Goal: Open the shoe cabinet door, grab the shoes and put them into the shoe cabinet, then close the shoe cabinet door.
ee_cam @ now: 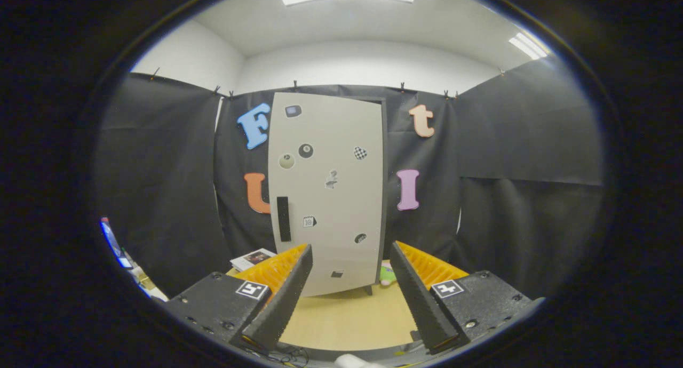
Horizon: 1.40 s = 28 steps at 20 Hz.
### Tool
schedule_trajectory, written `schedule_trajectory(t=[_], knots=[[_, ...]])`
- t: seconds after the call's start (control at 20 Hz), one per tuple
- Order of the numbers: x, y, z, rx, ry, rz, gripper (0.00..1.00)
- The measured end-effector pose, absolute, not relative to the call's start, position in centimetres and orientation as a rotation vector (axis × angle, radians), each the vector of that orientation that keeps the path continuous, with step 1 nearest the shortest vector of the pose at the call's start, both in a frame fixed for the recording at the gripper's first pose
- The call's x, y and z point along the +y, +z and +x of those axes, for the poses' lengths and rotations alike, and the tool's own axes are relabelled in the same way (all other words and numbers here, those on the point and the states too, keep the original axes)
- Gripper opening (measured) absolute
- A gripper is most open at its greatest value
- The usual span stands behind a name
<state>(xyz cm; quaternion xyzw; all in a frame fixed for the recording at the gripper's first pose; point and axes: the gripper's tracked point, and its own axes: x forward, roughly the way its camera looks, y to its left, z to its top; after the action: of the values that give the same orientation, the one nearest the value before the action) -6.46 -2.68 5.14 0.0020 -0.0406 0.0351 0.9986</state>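
The gripper [352, 293] is released, fingers spread with nothing between. The shoe cabinet [328, 197] stands at 12 o'clock beyond them, door looking closed, its dark handle [283, 218] at 11 o'clock; shoes not seen

The camera rides on the gripper [352, 253] and looks forward along its two spread fingers [283, 298], level over the wooden table [347, 317]. It faces the shoe cabinet [328, 197] squarely (door shut), from a little way back.
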Motion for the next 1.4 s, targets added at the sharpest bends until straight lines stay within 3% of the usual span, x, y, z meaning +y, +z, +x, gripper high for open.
schedule_trajectory(t=[1.4], knots=[[-1.5,2.6,-6.3,-0.075,0.052,0.001,0.96]])
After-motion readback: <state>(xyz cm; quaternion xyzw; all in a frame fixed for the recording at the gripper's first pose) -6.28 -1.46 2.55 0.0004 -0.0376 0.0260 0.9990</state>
